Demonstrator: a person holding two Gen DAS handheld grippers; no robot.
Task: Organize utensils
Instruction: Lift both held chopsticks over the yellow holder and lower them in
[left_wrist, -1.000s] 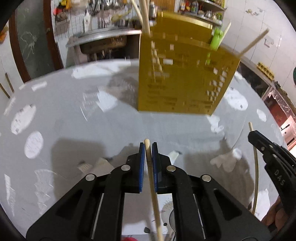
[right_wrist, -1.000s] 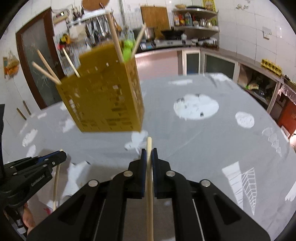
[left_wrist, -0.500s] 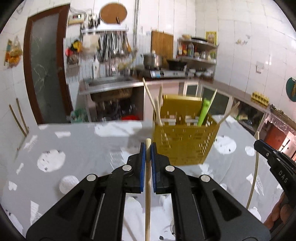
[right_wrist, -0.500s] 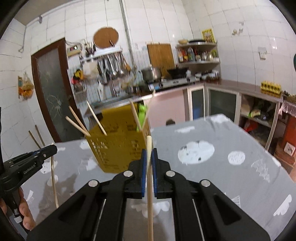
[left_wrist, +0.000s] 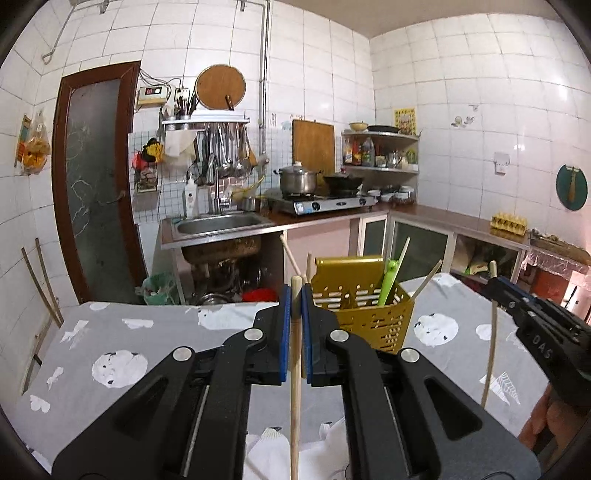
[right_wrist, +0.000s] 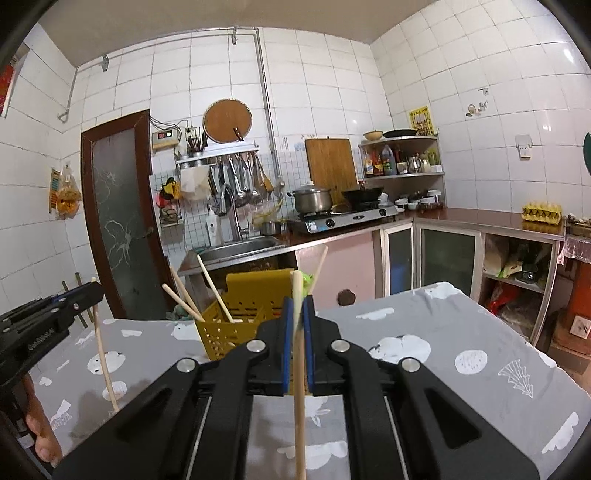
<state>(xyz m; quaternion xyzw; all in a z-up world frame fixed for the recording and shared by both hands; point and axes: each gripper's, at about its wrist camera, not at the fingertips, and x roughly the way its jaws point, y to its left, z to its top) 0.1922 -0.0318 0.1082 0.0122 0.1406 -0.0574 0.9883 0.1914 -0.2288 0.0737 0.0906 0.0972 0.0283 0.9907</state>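
Observation:
A yellow perforated utensil basket (left_wrist: 364, 310) stands on the grey table (left_wrist: 122, 339) and holds several wooden chopsticks and a green utensil (left_wrist: 389, 280). It also shows in the right wrist view (right_wrist: 243, 314). My left gripper (left_wrist: 294, 299) is shut on a wooden chopstick (left_wrist: 294, 387), held upright, above and short of the basket. My right gripper (right_wrist: 297, 314) is shut on another wooden chopstick (right_wrist: 299, 398), also upright, in front of the basket. Each gripper shows in the other's view, the right one (left_wrist: 495, 290) and the left one (right_wrist: 94, 291).
The grey cloth with white patches covers the table (right_wrist: 461, 354). Behind it are a sink (left_wrist: 221, 223), a stove with a pot (left_wrist: 299, 181) and a counter (left_wrist: 458, 221) along the right wall. A dark door (left_wrist: 96, 184) is at the left.
Both grippers rose and pulled back from the basket, each still holding its chopstick. The basket now looks smaller and lower in both views.

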